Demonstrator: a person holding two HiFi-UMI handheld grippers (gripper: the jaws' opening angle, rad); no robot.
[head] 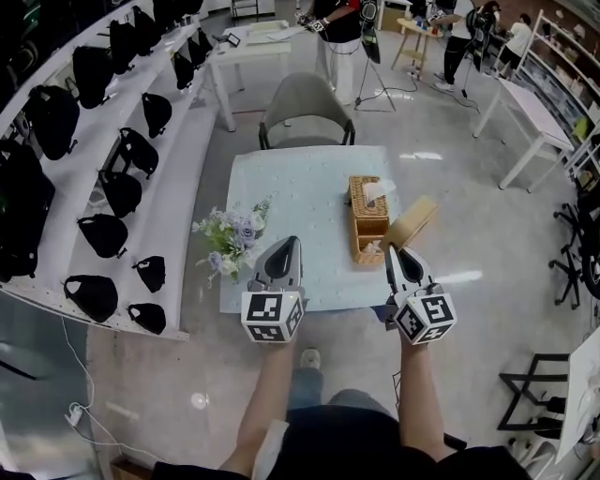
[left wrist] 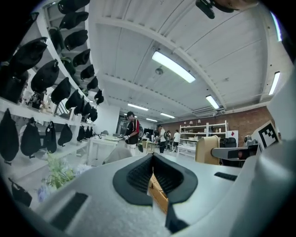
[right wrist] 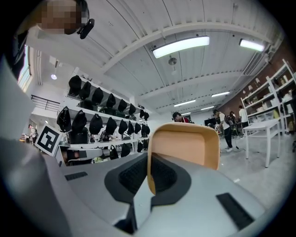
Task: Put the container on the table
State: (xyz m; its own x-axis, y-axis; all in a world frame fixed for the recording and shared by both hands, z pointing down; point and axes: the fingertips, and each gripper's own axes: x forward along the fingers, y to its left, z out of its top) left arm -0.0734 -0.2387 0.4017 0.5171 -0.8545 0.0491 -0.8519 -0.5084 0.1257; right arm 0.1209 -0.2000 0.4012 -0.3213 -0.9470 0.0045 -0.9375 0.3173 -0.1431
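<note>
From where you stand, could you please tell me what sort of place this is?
Probably a shared workshop or studio, partly fitted like a shop: white wall shelves lined with black bags, plain work tables, and people standing at the far end.

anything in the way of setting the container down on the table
Nothing blocks it. The container, in the right gripper, is by the wicker box; flowers sit left; the table between is bare.
</note>
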